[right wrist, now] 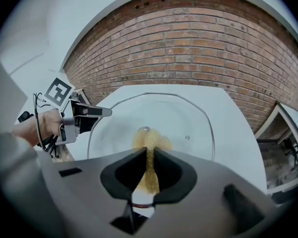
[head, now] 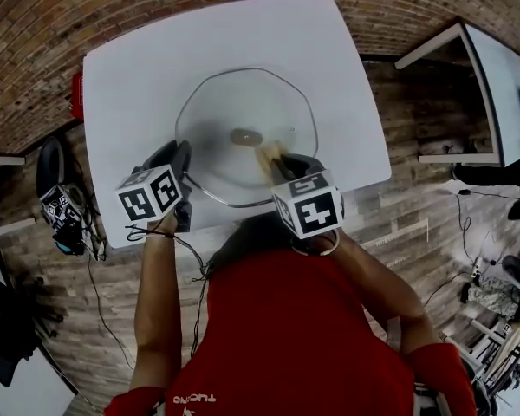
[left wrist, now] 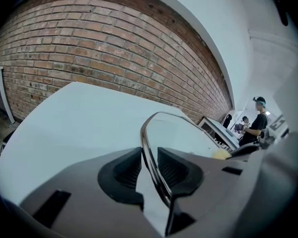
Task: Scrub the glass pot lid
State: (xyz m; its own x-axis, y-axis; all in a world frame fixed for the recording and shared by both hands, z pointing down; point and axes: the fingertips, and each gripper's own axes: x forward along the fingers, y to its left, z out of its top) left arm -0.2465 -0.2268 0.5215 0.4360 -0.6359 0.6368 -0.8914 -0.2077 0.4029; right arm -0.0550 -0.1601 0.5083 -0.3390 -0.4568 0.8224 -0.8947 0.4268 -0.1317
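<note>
A round glass pot lid [head: 243,102] with a metal rim lies on the white table [head: 139,68], its small metal knob [head: 246,136] at the centre. My left gripper [head: 184,161] is at the lid's left near edge. In the left gripper view its jaws [left wrist: 149,157] are shut on the lid's rim [left wrist: 145,133]. My right gripper [head: 282,165] is shut on a yellow scrubbing sponge [right wrist: 149,170]. The sponge's front end [right wrist: 150,140] rests on the glass [right wrist: 184,115] just in front of the knob [right wrist: 146,129]. The left gripper [right wrist: 84,114] also shows in the right gripper view at the left.
A red object [head: 76,95] sits at the table's left edge. A second white table [head: 503,85] stands to the right. Black gear and cables [head: 65,211] lie on the wooden floor at the left. A brick wall [right wrist: 198,43] runs behind the table. People [left wrist: 256,123] stand far off.
</note>
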